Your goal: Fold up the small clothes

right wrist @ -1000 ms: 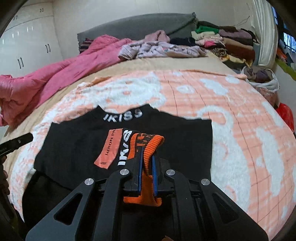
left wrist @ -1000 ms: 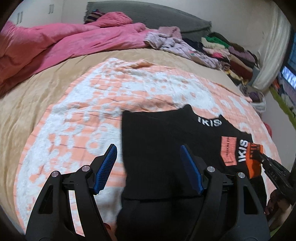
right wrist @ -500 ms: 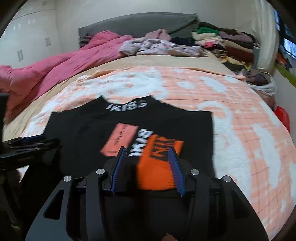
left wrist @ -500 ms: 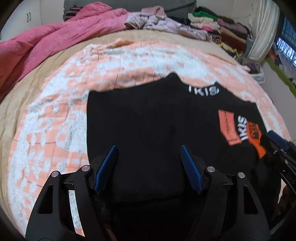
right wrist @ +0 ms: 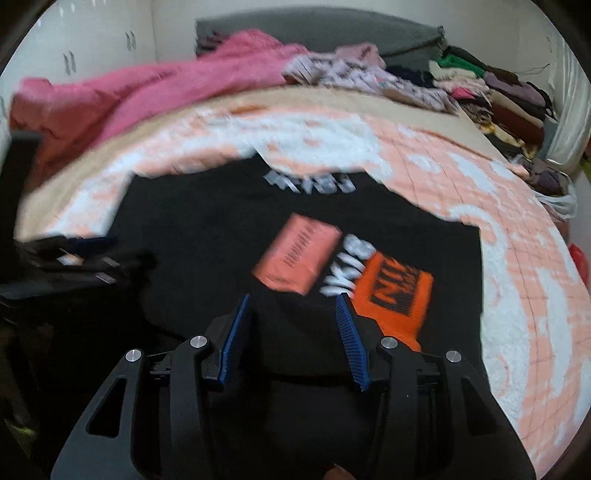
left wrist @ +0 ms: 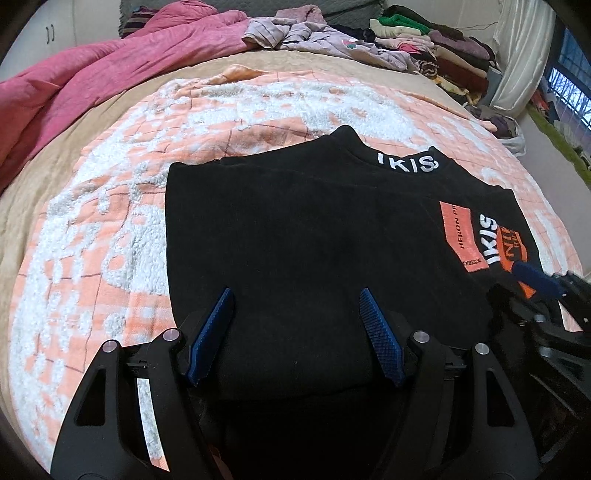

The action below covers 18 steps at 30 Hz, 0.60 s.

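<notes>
A small black sweater (left wrist: 295,236) with white "IKISS" collar lettering and orange patches lies flat on the orange-and-white blanket (left wrist: 110,206). Its sleeves are folded in over the body. It also shows in the right wrist view (right wrist: 221,236), blurred. My left gripper (left wrist: 295,306) is open and empty, low over the sweater's near left part. My right gripper (right wrist: 291,310) is open and empty, just above the near edge beside the orange cuff (right wrist: 399,291). The right gripper's blue finger (left wrist: 535,277) shows at the right edge of the left wrist view.
A pink duvet (left wrist: 110,74) lies bunched at the far left of the bed. Loose pale clothes (left wrist: 317,37) and stacked folded clothes (left wrist: 436,48) sit at the far right. A grey headboard (right wrist: 332,33) stands behind. White cupboards (right wrist: 96,48) line the left wall.
My right gripper let go of the orange cuff, opened and swung left. The cuff now lies flat on the sweater. My left gripper stayed open and moved right, over the sweater.
</notes>
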{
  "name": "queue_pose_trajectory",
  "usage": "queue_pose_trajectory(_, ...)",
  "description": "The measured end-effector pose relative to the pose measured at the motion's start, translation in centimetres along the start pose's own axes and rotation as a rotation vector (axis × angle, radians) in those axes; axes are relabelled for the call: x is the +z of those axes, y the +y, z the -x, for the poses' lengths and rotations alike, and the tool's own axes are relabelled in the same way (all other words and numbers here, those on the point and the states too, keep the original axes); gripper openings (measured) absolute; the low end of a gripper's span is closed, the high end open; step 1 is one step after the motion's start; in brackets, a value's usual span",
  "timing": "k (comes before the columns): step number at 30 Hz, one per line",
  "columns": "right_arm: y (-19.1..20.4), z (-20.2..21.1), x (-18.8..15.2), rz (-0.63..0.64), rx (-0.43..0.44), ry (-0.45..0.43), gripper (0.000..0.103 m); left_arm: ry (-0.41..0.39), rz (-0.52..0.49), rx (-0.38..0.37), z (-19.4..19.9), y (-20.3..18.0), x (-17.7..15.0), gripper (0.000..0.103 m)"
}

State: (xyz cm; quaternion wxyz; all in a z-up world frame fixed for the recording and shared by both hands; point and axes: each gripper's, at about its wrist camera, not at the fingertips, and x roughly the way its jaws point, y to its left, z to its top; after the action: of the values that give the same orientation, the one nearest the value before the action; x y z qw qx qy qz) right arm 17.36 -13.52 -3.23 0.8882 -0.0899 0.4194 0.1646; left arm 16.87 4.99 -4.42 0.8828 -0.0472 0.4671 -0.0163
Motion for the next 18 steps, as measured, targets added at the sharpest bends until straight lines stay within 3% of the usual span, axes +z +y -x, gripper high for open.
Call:
queue_pose_trajectory(2, -0.9, -1.3, -0.6, -0.019, -0.037, 0.054, 0.047, 0.0, 0.002, -0.004, 0.0, 0.0, 0.0, 0.063)
queue_pose_trajectory(4, -2.0, -1.5, -1.0, -0.076, 0.003, 0.049, 0.048, -0.001, 0.002, -0.003, 0.1, 0.0, -0.1, 0.063)
queue_pose_trajectory(12, -2.4, -0.5, -1.0, -0.109, 0.023, 0.025, 0.05, -0.003, 0.004, -0.005, 0.4, 0.0, -0.1, 0.063)
queue_pose_trajectory(18, -2.3, 1.5, -1.2, -0.136, 0.051, -0.015, 0.065, -0.005, 0.006, -0.007, 0.7, -0.1, -0.2, 0.063)
